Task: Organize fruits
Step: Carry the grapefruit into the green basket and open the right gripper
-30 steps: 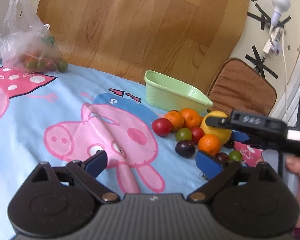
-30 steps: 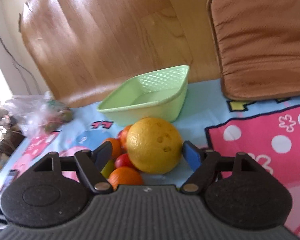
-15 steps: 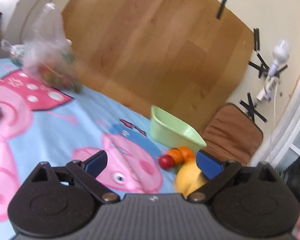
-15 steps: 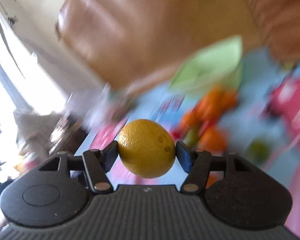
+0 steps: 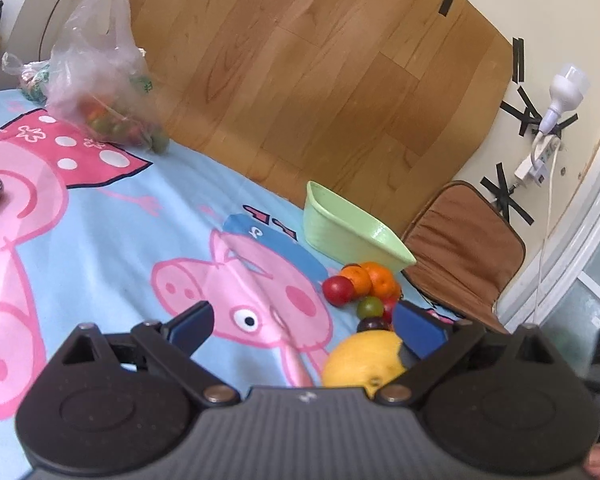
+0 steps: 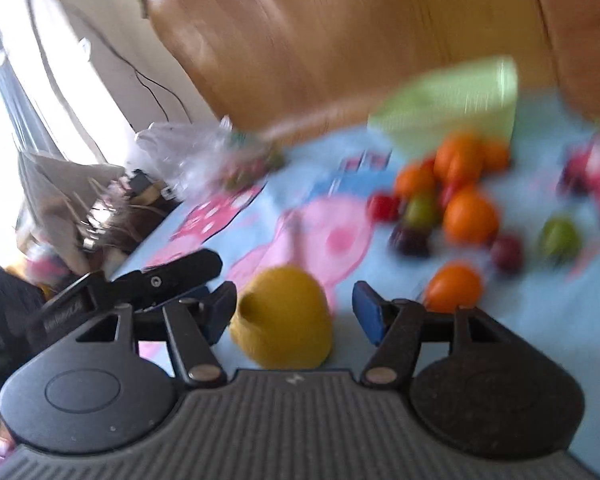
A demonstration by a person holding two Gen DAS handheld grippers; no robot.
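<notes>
Left black two-finger gripper [image 5: 302,324] with blue pads, jaws spread wide, tilted slightly downward, right black two-finger gripper [image 6: 294,312], jaws apart, gaps both sides.

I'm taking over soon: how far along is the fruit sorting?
Nothing looks done: no fruit shows in the green basket. In hand: the big yellow fruit sits between the open jaws of the right tool, apart from the pile. Left: oranges and small fruits lying loose on the cloth; the left tool is open, empty.
</notes>
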